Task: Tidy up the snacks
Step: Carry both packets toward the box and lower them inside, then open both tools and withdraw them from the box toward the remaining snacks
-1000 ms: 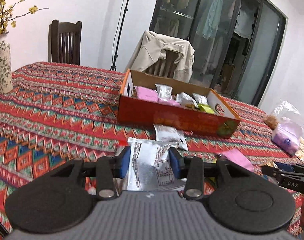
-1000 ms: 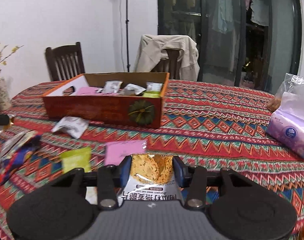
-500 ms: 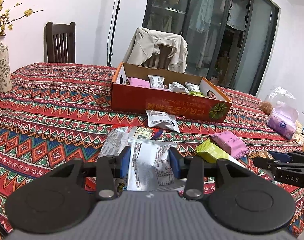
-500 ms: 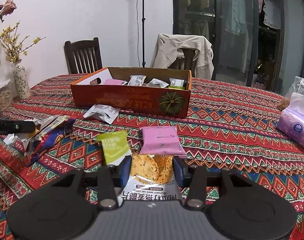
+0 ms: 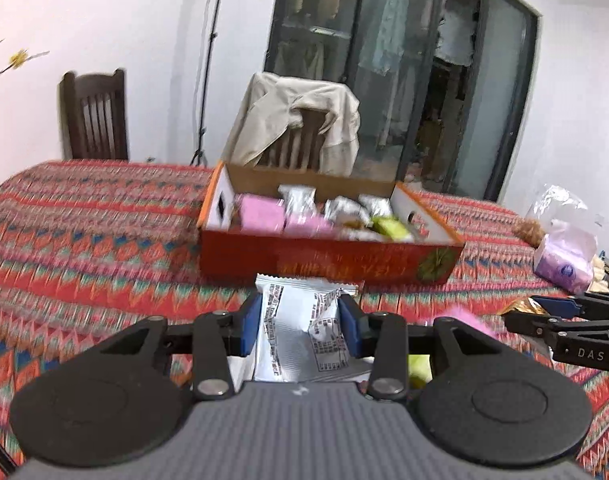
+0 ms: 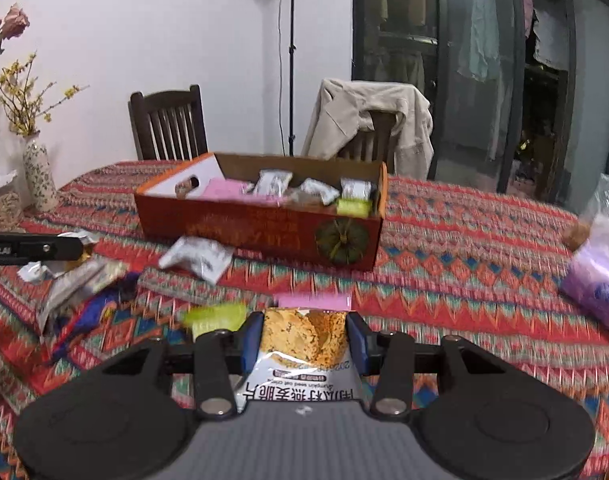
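Patterned tablecloth (image 6: 444,248) carried the box (image 6: 264,232), straight ahead of both grippers. Left gripper (image 5: 300,326) was clamped on a silver packet (image 5: 300,332), right gripper (image 6: 304,342) on a cracker packet (image 6: 300,344); neither appeared nearer.

left wrist: low over table, facing box (image 5: 328,252); right wrist: likewise, further right; shared: box
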The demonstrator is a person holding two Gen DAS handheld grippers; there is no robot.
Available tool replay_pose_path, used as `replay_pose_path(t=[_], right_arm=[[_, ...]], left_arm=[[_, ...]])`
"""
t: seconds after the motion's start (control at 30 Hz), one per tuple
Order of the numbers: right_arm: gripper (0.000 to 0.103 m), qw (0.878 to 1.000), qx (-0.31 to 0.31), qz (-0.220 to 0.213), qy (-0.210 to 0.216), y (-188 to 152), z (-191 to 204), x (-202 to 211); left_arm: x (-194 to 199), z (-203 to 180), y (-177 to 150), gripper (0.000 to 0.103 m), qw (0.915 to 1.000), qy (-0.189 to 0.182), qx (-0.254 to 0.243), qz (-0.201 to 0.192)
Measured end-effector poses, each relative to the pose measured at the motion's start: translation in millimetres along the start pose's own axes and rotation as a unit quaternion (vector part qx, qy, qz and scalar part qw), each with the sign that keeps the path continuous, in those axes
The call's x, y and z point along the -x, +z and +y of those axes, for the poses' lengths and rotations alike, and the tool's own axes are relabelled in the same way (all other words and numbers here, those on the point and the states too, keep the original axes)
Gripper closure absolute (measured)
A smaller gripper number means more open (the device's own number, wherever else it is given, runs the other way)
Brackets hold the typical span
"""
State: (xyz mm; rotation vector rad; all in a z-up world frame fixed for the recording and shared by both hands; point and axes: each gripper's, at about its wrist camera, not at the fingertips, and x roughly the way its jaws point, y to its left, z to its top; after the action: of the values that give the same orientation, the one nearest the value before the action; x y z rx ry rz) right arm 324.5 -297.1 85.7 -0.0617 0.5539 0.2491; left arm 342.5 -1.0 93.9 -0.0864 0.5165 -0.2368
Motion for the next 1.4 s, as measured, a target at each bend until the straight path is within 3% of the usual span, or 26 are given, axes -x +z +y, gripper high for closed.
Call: replay_pose_path(t=[0.2, 0.37, 0.53, 0.7, 0.8, 0.93, 1.0, 1.03, 1.4], right_arm=[[0.059, 0.999, 0.03, -0.024, 0.021, 51, -1, -24], [0.059, 0.998, 0.035, -0.03, 0.044, 97, -7, -68], [0.059, 0.997, 0.018, 0.006, 0.07, 129, -15, -140], [0.059, 0.996, 0.0, 0.054, 0.07, 146, -20, -213], [0.059, 0.995, 0.0, 0.076, 0.072, 152, -15, -243], [0.057, 0.994, 0.005, 0.095, 0.054, 157, -2, -275], [0.041, 0.993, 0.011, 0.104, 0.045, 158, 4, -285], [0.041, 0.993, 0.014, 0.106, 0.044, 157, 7, -287], [0.032, 0.996, 0.01, 0.081, 0.037, 161, 0, -250]], left_arm=[[-49, 3, 43, 0.061, 0.9998, -0.015, -0.012, -0.003], [-106, 8, 80, 0.061, 0.9994, -0.024, -0.014, 0.021], [-162, 14, 101, 0.061, 0.9986, -0.002, -0.039, 0.035], [-199, 32, 94, 0.061, 0.9967, 0.029, -0.042, 0.063], [-210, 39, 86, 0.06, 0.9955, 0.037, -0.04, 0.077], [-219, 40, 82, 0.048, 0.9936, 0.035, -0.05, 0.095], [-217, 37, 80, 0.039, 0.9933, 0.025, -0.06, 0.095], [-216, 36, 80, 0.033, 0.9933, 0.023, -0.063, 0.094], [-184, 28, 85, 0.014, 0.9937, 0.038, -0.056, 0.089]])
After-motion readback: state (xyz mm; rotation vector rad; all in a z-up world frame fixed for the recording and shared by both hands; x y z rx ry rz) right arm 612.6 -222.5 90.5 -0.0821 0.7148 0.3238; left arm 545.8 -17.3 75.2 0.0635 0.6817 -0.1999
